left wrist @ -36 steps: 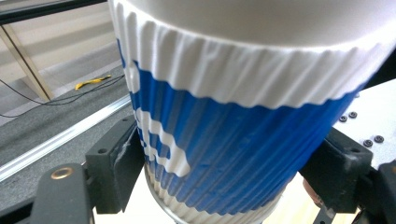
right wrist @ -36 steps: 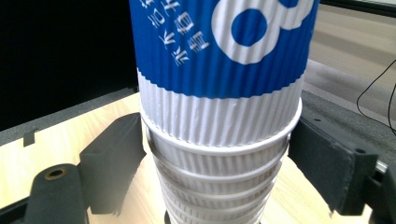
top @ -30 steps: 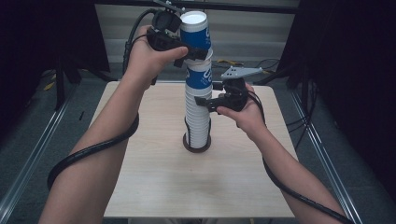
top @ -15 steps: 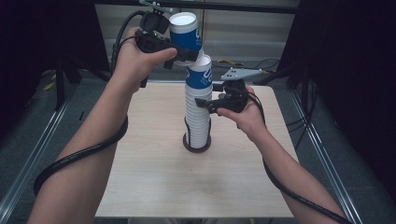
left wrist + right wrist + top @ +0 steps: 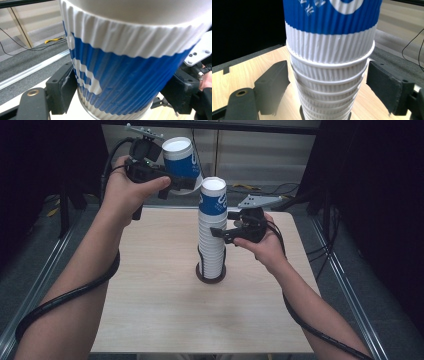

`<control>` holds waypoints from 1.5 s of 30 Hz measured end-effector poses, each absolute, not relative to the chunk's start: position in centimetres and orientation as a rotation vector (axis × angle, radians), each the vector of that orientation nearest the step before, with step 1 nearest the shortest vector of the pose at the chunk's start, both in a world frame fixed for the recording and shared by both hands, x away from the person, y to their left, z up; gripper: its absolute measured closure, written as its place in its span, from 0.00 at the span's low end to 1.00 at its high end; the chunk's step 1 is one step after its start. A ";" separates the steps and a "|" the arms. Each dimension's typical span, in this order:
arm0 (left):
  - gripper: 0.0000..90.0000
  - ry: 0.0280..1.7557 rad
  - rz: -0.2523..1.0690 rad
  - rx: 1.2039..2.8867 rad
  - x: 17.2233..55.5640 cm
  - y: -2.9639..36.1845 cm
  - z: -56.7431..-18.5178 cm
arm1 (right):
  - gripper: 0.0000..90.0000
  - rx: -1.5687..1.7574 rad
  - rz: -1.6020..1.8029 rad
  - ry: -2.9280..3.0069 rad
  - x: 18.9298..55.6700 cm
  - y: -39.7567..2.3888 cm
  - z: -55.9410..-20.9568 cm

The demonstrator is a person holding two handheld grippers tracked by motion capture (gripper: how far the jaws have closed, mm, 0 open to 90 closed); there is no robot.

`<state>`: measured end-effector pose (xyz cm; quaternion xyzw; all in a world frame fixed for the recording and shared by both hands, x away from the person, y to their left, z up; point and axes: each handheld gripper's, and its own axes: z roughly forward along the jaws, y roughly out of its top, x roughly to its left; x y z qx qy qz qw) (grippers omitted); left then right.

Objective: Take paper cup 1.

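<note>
Between the jaws of the left gripper [image 5: 176, 182], raised up and to the left of the stack of cups [image 5: 212, 240], sits a single blue-and-white cup [image 5: 181, 160], pinched on both sides and tilted. The right gripper [image 5: 216, 233] stands spread around the stack's upper part, pads apart from the ribbed walls.

Blue-and-white ribbed cup [image 5: 181, 162], matching stacked cups [image 5: 211, 237], pale wood table [image 5: 150, 290], seemingly dark base ring [image 5: 210, 277]
</note>
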<state>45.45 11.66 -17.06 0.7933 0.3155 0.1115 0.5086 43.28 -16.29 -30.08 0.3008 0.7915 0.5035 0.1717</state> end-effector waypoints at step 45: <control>0.24 0.733 0.258 2.104 42.6 15.6 -25.0 | 0.18 0.814 1.394 2.352 41.3 -18.3 -32.6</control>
